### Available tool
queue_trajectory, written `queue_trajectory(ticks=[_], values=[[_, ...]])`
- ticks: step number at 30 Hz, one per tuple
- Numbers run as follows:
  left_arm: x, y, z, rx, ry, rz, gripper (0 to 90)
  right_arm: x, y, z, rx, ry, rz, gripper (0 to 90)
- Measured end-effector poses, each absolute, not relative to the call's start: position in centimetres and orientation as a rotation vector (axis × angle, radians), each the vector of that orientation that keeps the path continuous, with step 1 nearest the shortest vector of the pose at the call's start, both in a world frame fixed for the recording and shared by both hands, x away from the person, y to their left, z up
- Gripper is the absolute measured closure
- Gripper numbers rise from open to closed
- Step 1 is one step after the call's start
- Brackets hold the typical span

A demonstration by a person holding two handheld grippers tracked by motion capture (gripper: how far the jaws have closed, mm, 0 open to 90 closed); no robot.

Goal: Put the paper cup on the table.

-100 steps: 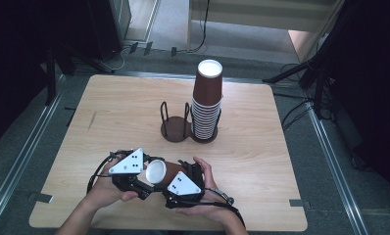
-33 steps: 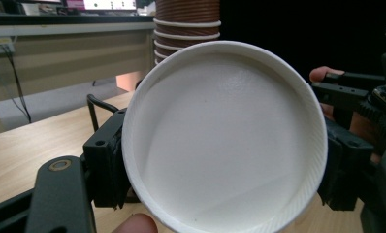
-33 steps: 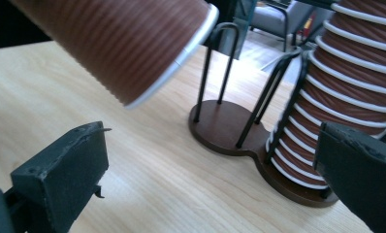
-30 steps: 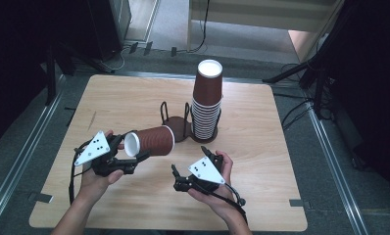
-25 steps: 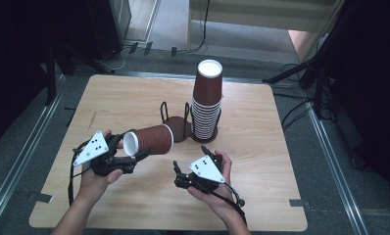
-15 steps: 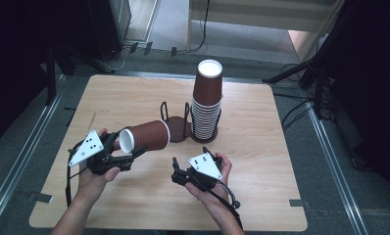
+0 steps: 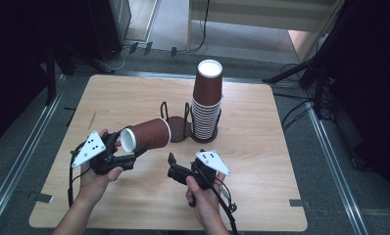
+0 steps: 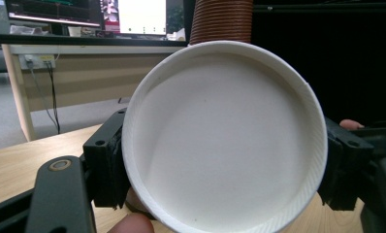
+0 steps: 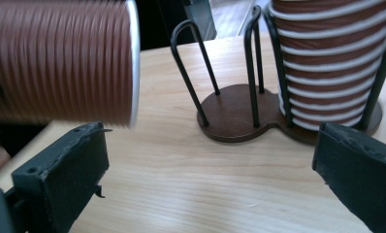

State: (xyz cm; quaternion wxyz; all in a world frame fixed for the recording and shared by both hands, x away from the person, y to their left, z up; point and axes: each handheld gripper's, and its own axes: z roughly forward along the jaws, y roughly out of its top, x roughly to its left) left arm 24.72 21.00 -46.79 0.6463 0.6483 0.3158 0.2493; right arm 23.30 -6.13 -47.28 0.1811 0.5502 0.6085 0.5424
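Left hand (image 7: 92, 174): comes in from the near edge at the left of the wooden table (image 7: 261, 147), wrapped round its tool.
Left gripper (image 7: 134, 152): jaws clamped on the narrow end of a brown ribbed paper cup (image 7: 146, 134); in the left gripper view the black jaws press on either side of the cup's white base (image 8: 225, 136).
Held cup: lying on its side above the table, base toward the left hand, rim pointing right toward the holder (the rim reads as a thin white edge in the right gripper view (image 9: 133, 63)).
Cup holder (image 7: 176, 129): dark round base plates with black wire uprights, just right of the held cup's rim; its left bay has nothing in it.
Cup stack (image 7: 207, 100): upside-down brown cups with white rims, upright in the holder's right bay, the top cup's white base facing up.
Right gripper (image 7: 172, 169): near the middle of the table, nearer than the holder, jaws spread wide apart with nothing between them; in the right gripper view they frame the holder's base (image 9: 239, 116).
Right hand (image 7: 205, 196): rises from the near edge, right of the left hand and well apart from it.
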Motion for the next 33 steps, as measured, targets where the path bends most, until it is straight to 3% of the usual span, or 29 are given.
queue_trajectory(ticks=[33], values=[[24.7,19.5,-48.0,1.388,0.695,0.583,23.4,23.5,-4.5,-46.3,2.449,1.129,2.037,0.0]])
